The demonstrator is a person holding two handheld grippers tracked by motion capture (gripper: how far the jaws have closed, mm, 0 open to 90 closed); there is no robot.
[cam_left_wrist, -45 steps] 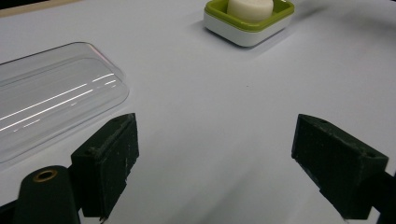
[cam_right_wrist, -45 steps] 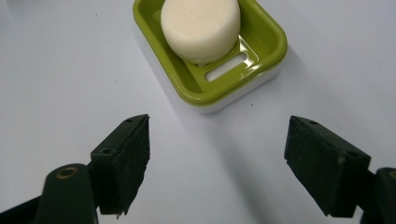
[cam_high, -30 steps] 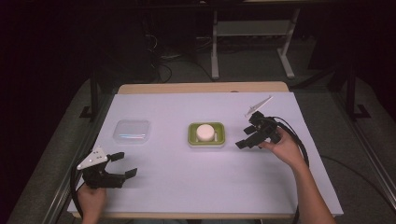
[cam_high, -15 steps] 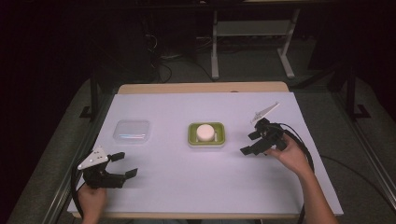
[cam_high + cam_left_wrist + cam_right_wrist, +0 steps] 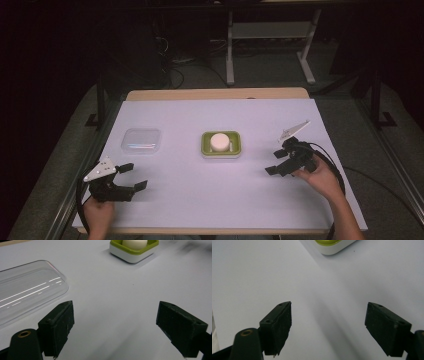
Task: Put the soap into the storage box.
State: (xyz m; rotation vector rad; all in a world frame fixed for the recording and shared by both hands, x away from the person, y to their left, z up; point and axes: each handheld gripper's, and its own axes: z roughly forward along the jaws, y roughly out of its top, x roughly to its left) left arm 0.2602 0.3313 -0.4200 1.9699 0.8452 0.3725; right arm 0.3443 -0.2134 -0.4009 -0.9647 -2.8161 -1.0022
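From the high view I see the green dish (image 5: 221, 148) near the middle of the white sheet (image 5: 220, 200), a rounded square with a pale rim and a white puck-shaped block (image 5: 219, 142) sitting upright in it; with no long axis it points nowhere in particular. To the left of the dish, well apart, lies a clear plastic lid (image 5: 142, 139), flat and glossy, its longer side running across the table. My left gripper (image 5: 131, 176) sits toward the near left of the dish, jaws spread wide and empty, with a grey plate on top. My right gripper (image 5: 277, 162) is to the right of the dish and a little nearer me, jaws also wide, holding nothing. In the left gripper view, I look between matte black, scuffed jaws standing far apart above the bare sheet (image 5: 112, 302); the lid (image 5: 27, 290) lies at the left with bright streaks on it, and the dish (image 5: 133, 251) is at the top, its block (image 5: 134, 243) smooth and cream-white. In the right gripper view, the jaws gape over the plain sheet (image 5: 257, 272), and a corner of the dish (image 5: 332, 246) peeks in at the top.
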